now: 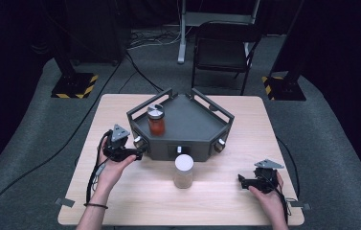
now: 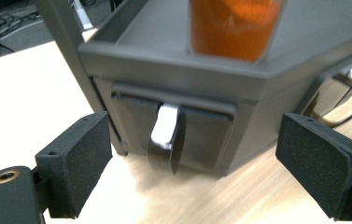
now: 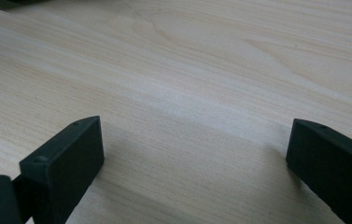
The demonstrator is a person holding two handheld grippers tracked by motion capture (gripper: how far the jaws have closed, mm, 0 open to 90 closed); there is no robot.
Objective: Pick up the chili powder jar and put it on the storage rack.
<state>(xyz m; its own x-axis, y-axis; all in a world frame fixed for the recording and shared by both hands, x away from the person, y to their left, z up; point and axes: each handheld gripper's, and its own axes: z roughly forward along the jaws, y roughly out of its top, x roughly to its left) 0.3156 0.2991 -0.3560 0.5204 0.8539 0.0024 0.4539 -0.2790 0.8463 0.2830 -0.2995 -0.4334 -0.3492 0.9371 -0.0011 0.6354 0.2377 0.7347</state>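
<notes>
Left gripper closing in on the drawer handle of the grey stand, jaws wide apart.

From the high view, the left gripper (image 1: 137,154) is hovering right at the left front face of the grey stand (image 1: 202,127) on the bench (image 1: 135,201), while the right gripper (image 1: 243,180) is sitting low over the bench, well apart from the stand; a jar of orange stuff (image 1: 156,120) is standing on the stand, and a pale jar (image 1: 184,171) is standing just in front of it. In the left gripper view, the jaws are standing open, nothing between them, with the drawer handle (image 2: 166,135) just ahead, centred. In the right gripper view, the jaws are gaping open over bare wood.
</notes>
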